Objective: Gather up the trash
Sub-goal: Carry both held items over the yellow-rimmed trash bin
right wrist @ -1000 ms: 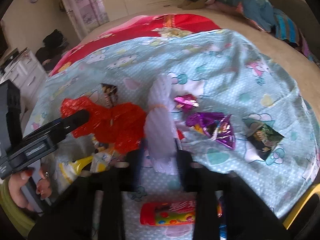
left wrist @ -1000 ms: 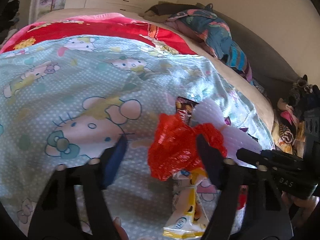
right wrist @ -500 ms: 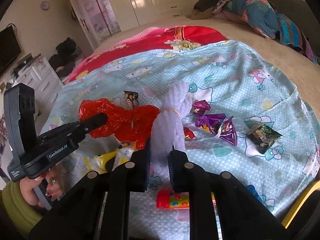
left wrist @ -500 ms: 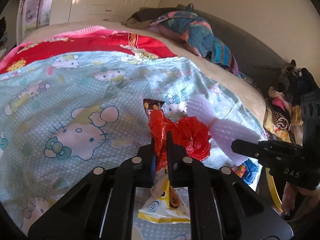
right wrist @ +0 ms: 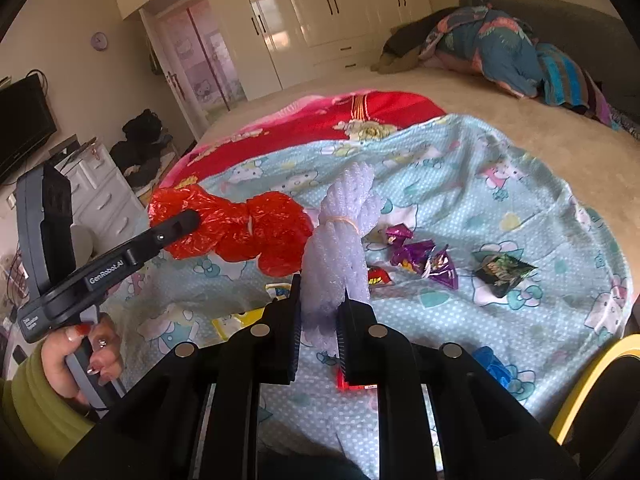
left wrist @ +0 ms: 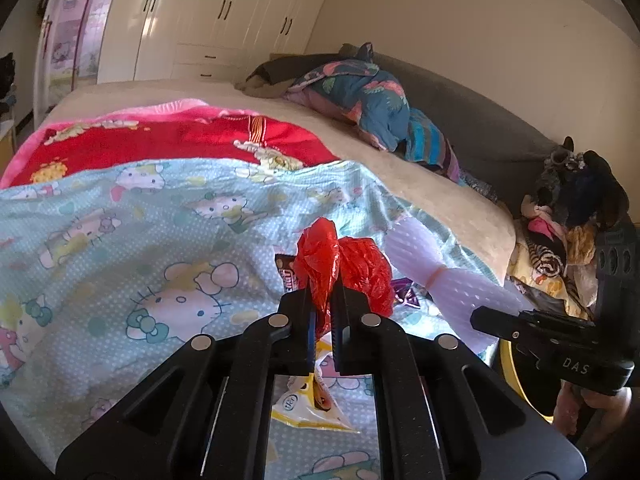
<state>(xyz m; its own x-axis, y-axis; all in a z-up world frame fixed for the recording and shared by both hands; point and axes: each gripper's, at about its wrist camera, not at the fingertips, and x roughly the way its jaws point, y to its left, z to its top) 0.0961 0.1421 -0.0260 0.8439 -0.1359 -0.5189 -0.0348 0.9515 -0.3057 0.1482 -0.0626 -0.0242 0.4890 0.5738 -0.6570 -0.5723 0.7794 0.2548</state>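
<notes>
My left gripper (left wrist: 322, 300) is shut on a crumpled red plastic bag (left wrist: 348, 268), held up above the bed; the right wrist view shows that bag (right wrist: 240, 228) hanging from the left gripper (right wrist: 188, 216). My right gripper (right wrist: 318, 300) is shut on a white foam wrap bundle (right wrist: 340, 236) tied with a rubber band, also lifted; the left wrist view shows this bundle (left wrist: 440, 272). On the light blue cartoon sheet (right wrist: 460, 184) lie purple wrappers (right wrist: 424, 256), a dark green packet (right wrist: 502, 272), a small red wrapper (right wrist: 378, 276), a red tube (right wrist: 354, 384) and a yellow packet (left wrist: 308, 408).
A yellow hoop-like rim (right wrist: 588, 376) stands at the bed's right edge, with a clothes pile (left wrist: 560, 232) beyond it. A red blanket (left wrist: 180, 140) and bundled bedding (left wrist: 372, 100) lie farther up the bed. Drawers (right wrist: 96, 196) and wardrobes (right wrist: 320, 12) line the room.
The left gripper shut on the red bag and lifted it off the sheet. The right gripper closed tighter on the foam bundle and raised it too; both views now look higher over the bed.
</notes>
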